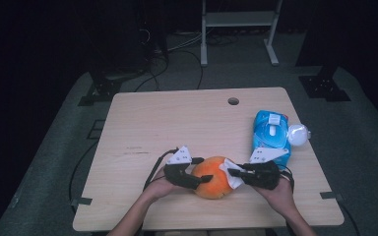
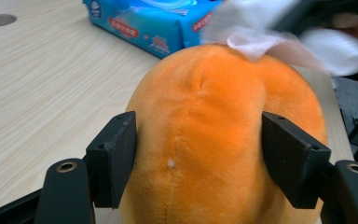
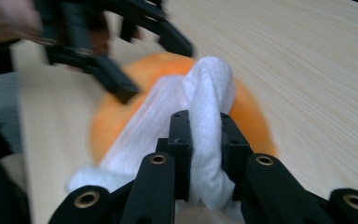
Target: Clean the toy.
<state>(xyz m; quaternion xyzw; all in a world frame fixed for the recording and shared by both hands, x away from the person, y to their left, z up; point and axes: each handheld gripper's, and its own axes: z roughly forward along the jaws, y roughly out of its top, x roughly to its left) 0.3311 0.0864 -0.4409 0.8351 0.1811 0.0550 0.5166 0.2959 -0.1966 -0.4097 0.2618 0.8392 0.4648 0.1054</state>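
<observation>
An orange plush toy (image 1: 212,186) lies on the wooden table (image 1: 177,118) near its front edge. My left gripper (image 1: 201,173) comes at it from the left. In the left gripper view its jaws (image 2: 198,140) straddle the plush (image 2: 200,93), and both pads press into its sides. From the right, my right gripper (image 1: 232,172) is shut on a bunched white wipe (image 1: 235,183) that lies against the toy's top right. In the right gripper view the wipe (image 3: 209,84) is pinched between the jaws (image 3: 205,126), draped over the plush (image 3: 251,112).
A blue pack of wet wipes (image 1: 270,135) lies at the right of the table, just behind my right hand, with a white round object (image 1: 298,133) beside it at the table's edge. A cable hole (image 1: 233,101) sits near the far edge.
</observation>
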